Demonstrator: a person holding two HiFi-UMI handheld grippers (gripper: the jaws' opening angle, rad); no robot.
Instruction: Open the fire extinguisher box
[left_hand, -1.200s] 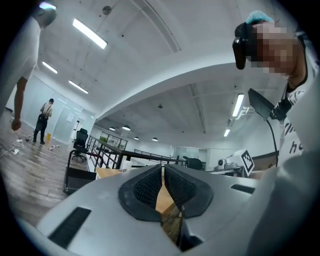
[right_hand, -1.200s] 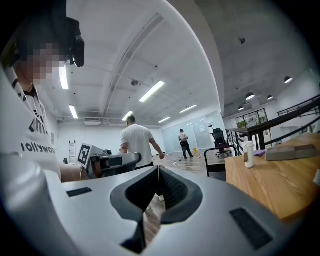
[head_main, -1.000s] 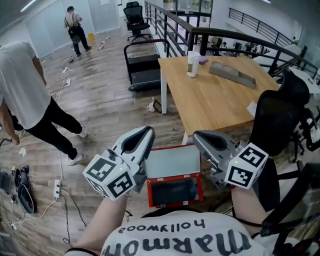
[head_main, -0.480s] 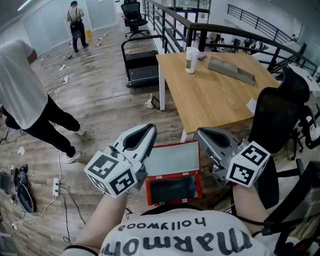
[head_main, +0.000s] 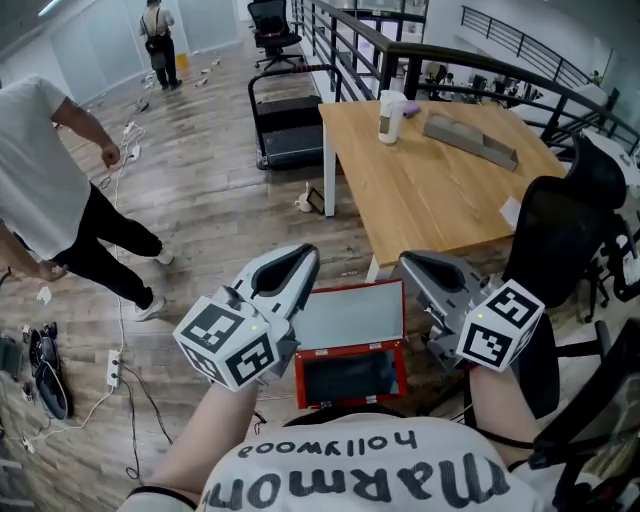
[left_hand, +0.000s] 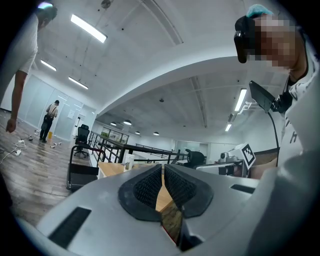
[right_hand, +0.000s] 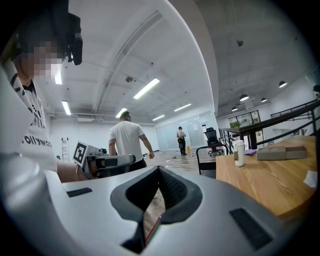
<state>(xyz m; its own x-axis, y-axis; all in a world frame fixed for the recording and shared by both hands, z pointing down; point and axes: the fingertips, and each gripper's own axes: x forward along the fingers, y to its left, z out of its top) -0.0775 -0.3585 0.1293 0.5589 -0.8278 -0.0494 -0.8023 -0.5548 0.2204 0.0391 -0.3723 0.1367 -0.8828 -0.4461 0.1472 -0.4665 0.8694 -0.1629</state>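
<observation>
The fire extinguisher box (head_main: 349, 316) is a red-framed case with a pale top panel and a dark front window. In the head view it stands on the floor just ahead of me. My left gripper (head_main: 303, 260) hovers over its left edge and my right gripper (head_main: 411, 266) over its right edge. Both point forward and level, clear of the box. In the left gripper view the left gripper (left_hand: 163, 169) has its ribbed pads meeting at the tips with nothing between. The right gripper (right_hand: 158, 171) shows the same in its own view. A red edge of the box (right_hand: 153, 231) shows below the pads.
A wooden table (head_main: 440, 200) with a cup (head_main: 390, 116) stands ahead on the right. A black office chair (head_main: 552, 243) is close at my right. A treadmill (head_main: 285, 125) lies ahead. A person in a white shirt (head_main: 40, 180) stands at left, near cables (head_main: 112, 375).
Both grippers keep their places over the box, with jaws unchanged. The person at left has shifted and raised an arm. The far person has moved a little further off.
</observation>
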